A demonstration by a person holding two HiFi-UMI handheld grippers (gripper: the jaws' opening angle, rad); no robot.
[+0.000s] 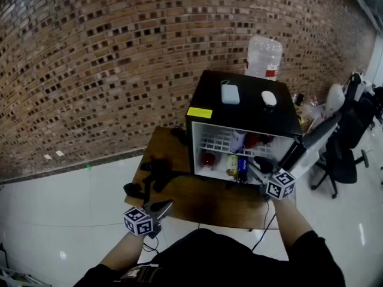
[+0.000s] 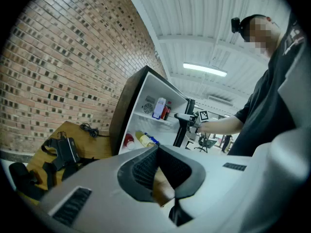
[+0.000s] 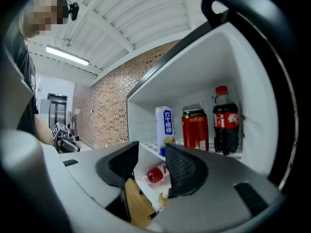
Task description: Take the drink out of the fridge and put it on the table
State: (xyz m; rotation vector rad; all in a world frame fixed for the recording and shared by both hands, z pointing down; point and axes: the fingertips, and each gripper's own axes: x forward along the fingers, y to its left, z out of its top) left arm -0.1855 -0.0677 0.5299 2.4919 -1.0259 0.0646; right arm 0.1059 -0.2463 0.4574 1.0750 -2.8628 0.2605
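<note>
**Fridge** (image 1: 245,109): stands on the wooden table (image 1: 203,202), door (image 1: 317,135) swung wide to the right. Judged to be left that way so the whole front stays free for reaching in.

**Right gripper** (image 3: 151,155): hovers at the fridge mouth, jaws apart, clamped on nothing. Points at the lower compartment, with a red-capped bottle (image 3: 155,173) showing through the gap, lying on its side on the fridge floor. Judged the likeliest target from that alignment, but cannot be confirmed.

**Upper shelf** (image 1: 216,141): carries a blue-and-white can (image 3: 165,125), a red can (image 3: 195,129) and a cola bottle (image 3: 226,120), all upright and side by side.

**Drink**: sits inside the fridge, whichever one is meant. Not touched, not on the table.

**Left gripper** (image 2: 158,150): hangs low over the near left of the table, well apart from the fridge, jaws together at the tips and empty. Judged parked clear of a one-handed pick.

**Table**: bears black gear (image 1: 154,173) on the left. Offers bare wood in front of the fridge, judged the natural set-down spot.

**Risk**: calls for a level approach, since a bottle on its side may roll away from closing pads.
</note>
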